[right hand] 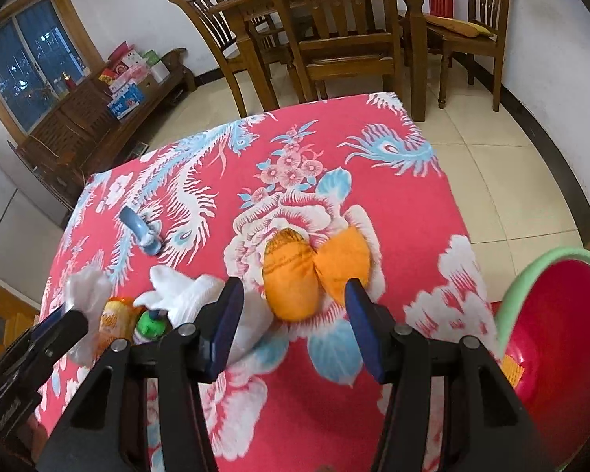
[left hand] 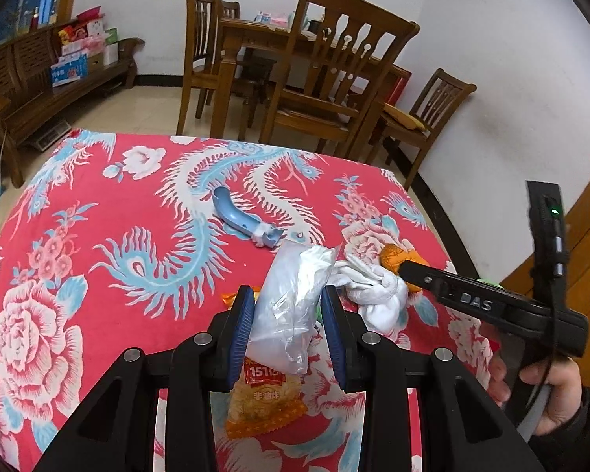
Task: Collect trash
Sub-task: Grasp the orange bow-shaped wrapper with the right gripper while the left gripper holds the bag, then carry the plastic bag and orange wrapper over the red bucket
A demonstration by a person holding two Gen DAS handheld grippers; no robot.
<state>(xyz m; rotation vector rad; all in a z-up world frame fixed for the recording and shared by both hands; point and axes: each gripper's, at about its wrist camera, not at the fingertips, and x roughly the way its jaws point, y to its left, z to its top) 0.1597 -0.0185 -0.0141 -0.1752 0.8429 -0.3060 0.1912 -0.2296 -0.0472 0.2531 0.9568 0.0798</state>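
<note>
My left gripper (left hand: 288, 326) is shut on a clear plastic bag (left hand: 295, 299), held above an orange snack wrapper (left hand: 265, 401); the bag also shows in the right wrist view (right hand: 86, 295). My right gripper (right hand: 291, 314) is open, its jaws either side of orange peel pieces (right hand: 295, 275) on the red floral tablecloth (right hand: 295, 165). A crumpled white tissue (left hand: 373, 287) lies beside the peel. A blue curved plastic piece (left hand: 240, 220) lies farther back. A red bin with a green rim (right hand: 562, 322) stands at the right.
A green bottle cap (right hand: 150, 324) sits by the tissue. Wooden chairs and a dining table (left hand: 318, 51) stand beyond the table's far edge. A wooden bench with boxes (left hand: 78, 51) is at the left wall.
</note>
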